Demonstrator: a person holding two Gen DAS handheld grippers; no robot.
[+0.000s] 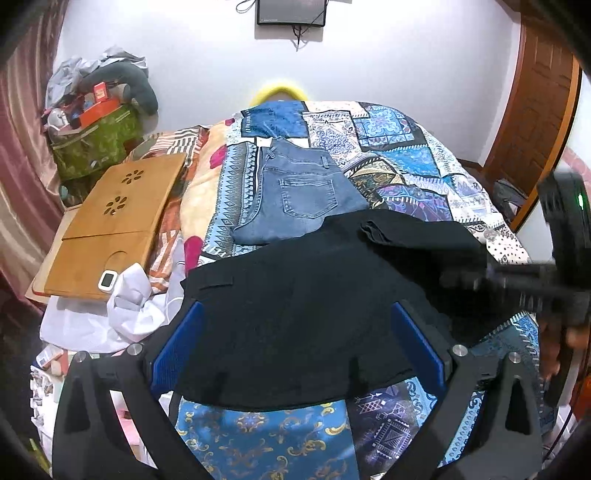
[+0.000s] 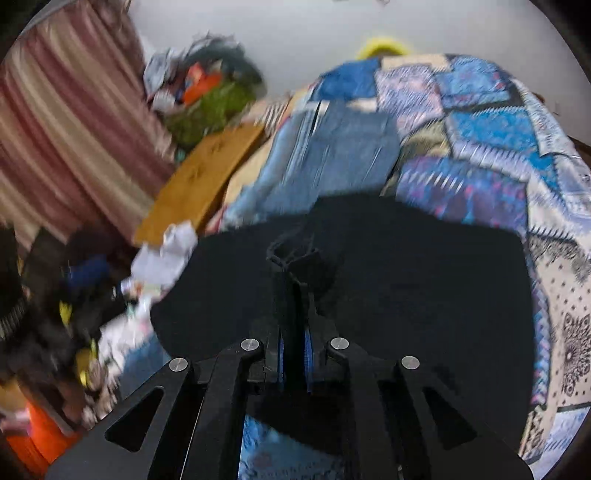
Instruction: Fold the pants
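Even, soft indoor light, no hard shadows. My left view is sharp, fisheye bending the edges with dark corners; my right view is smeared with motion blur throughout.

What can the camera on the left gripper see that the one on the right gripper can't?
Only the left wrist view shows the dark wall-mounted screen, the brown wooden door, the small white gadget on the board, and the right gripper from outside.

Only the right wrist view shows that gripper shut on a bunch of the black pants.

Both show the black pants, folded blue jeans, patchwork bedspread, bamboo lap board and striped pink curtain.
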